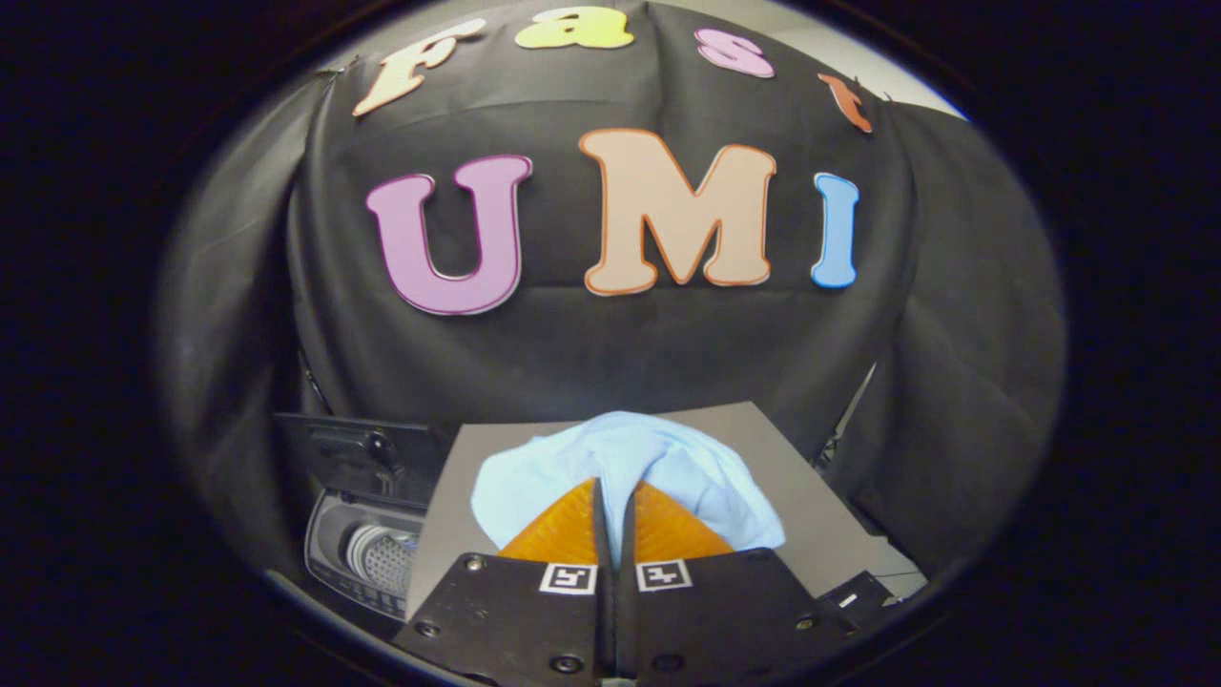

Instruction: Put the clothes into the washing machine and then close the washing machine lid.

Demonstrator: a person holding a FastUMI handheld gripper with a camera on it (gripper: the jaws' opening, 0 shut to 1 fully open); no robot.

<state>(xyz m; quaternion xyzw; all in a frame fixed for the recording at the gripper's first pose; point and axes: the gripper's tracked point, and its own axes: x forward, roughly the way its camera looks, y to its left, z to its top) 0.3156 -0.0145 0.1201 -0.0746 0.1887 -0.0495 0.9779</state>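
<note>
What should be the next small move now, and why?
Probably carry the cloth left toward the washer. The gripper has its jaws nearly closed on the light blue cloth, which bunches just ahead over the grey board. The washer's lid stands open, drum visible.

Bunched pale-blue cloth (658, 468) on grey board; washing machine (367, 549) (lid raised) beside.
</note>
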